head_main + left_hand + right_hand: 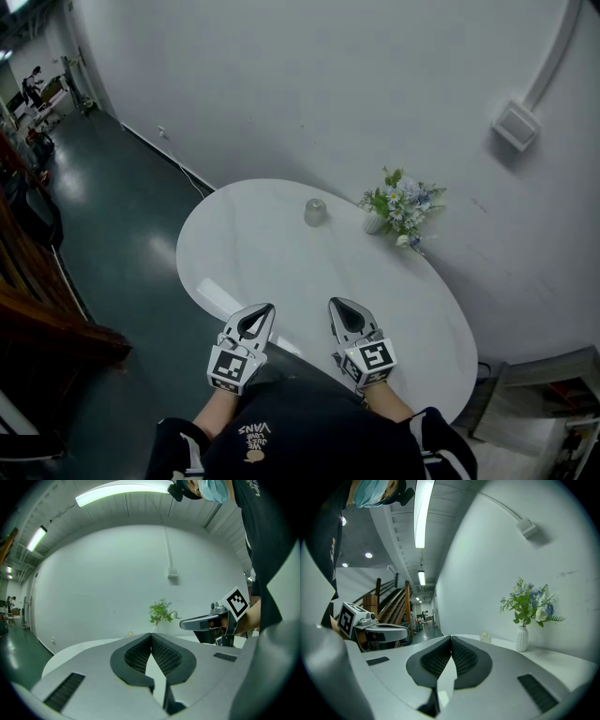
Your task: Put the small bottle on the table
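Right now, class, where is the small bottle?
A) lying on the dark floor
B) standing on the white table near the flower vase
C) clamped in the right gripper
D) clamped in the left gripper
B: the small bottle stands on the white table beside the flower vase, while the left gripper and the right gripper are shut and empty.

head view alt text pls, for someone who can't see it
Seen from above, a person holds two shut, empty grippers, left gripper and right gripper, side by side over the near edge of a white oval table. At its far side, by a white wall, stand a small bottle and, to its right, a vase of flowers.
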Motion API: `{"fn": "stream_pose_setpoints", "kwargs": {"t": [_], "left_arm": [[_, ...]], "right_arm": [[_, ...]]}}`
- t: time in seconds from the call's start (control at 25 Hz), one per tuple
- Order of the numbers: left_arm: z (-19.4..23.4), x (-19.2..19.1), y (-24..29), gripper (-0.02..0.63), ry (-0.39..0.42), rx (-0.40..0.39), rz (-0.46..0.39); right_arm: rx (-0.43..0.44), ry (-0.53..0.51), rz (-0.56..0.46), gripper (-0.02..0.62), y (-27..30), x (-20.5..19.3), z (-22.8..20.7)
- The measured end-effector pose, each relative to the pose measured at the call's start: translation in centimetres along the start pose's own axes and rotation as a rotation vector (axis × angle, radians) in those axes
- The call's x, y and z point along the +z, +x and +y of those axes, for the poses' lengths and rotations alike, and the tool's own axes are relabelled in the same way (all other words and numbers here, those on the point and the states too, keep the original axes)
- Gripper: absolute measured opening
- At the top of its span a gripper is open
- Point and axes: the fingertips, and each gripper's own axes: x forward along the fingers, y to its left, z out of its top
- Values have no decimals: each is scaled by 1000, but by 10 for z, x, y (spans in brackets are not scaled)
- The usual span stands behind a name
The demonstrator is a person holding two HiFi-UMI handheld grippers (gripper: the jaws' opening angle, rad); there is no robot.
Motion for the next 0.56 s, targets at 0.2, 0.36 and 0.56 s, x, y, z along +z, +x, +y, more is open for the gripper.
{"fn": "stream_pose_setpoints", "kwargs": {"t": [0.2,0.36,0.56], "left_arm": [[1,0,1,20,-6,11,-4],[0,2,2,20,2,-2,-10],[-1,6,9,20,8,-13,-18]], "right_arm": [[2,1,3,44,-1,-2,-2],[-3,1,7,44,-2,-3,-4],[-5,2,1,44,0,-1,-6]]}}
